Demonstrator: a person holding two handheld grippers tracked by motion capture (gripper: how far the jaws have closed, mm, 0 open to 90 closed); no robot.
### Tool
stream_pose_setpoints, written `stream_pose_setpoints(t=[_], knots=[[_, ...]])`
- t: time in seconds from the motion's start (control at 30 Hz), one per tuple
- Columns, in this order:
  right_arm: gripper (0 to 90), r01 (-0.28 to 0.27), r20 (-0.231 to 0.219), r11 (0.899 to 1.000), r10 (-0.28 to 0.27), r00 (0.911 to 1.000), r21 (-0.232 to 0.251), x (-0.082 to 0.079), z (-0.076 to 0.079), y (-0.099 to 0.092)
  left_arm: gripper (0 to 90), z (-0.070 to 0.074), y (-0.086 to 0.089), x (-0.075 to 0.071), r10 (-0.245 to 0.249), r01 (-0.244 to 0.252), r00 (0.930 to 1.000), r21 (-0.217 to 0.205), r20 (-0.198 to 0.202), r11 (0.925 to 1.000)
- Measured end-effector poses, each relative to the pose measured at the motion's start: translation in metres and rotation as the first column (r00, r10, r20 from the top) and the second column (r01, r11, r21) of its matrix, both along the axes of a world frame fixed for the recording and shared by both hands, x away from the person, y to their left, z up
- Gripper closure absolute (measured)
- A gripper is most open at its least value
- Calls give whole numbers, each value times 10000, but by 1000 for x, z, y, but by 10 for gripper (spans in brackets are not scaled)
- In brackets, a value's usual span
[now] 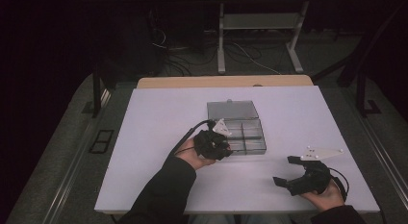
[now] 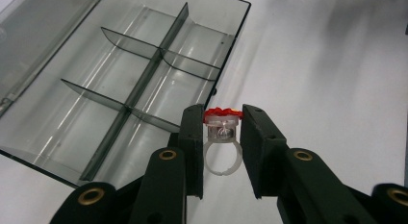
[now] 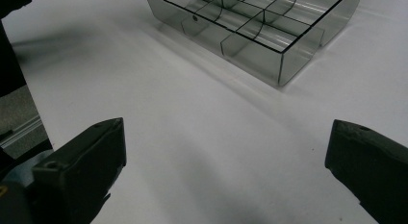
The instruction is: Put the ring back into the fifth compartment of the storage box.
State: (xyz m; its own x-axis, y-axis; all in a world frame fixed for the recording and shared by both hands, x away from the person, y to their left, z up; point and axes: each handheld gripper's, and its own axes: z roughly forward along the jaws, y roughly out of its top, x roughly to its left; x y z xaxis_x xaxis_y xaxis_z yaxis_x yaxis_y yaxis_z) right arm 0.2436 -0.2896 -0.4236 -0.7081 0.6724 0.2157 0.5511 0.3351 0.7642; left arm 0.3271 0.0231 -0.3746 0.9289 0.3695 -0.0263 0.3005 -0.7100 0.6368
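We are pinching one clear ring with a red top between the two jaws of our left gripper, just beside one open organizer box showing six compartments. Our right gripper is resting with its two jaws spread wide, holding nothing, near that box.
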Motion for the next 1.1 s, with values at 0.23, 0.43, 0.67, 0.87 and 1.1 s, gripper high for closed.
stream_pose_setpoints(t=[0.23,0.43,0.67,0.87,1.1], knots=[[1,-5,-29,10000,5,10000,0,0,0,0,703,7,-1,4,27,-27,10000,10,27,10000],[1,-20,-29,10000,20,10000,-9,0,0,1,703,13,-3,9,-70,69,10000,57,66,10000],[1,-32,11,10000,32,10000,-6,0,0,1,703,20,-7,16,-121,119,9999,159,122,9998],[1,-21,-6,10000,21,10000,8,0,0,0,703,24,-7,24,41,-41,9999,-11,151,10000],[1,-27,-1,10000,27,10000,-2,0,0,0,702,26,-7,33,196,-195,9997,-121,124,9997]])
